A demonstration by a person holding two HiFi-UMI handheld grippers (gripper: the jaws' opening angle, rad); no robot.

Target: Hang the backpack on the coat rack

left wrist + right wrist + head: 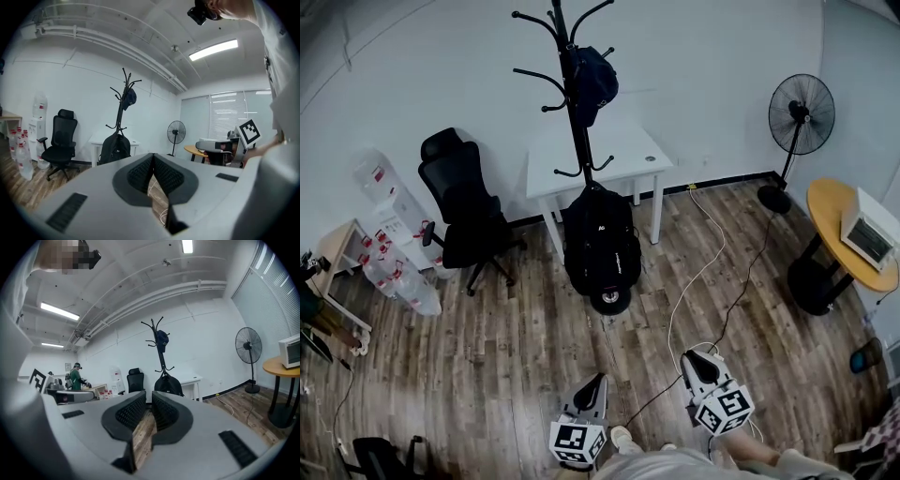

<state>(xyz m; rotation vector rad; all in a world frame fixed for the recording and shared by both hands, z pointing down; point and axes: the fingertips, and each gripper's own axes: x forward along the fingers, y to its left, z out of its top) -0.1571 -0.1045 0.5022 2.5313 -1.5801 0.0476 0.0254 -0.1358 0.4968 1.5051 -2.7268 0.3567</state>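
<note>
While the backpack [600,246] sits low against the rack [572,94], my left claw [596,382] is closed, my right claw [696,360] slightly apart, both empty.

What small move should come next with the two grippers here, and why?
Probably bring both grippers forward toward the black backpack. It sits low against the coat rack; whether it is hooked I cannot tell. The left gripper, shut, and the right gripper, jaws slightly apart, are empty and well short of it.
</note>
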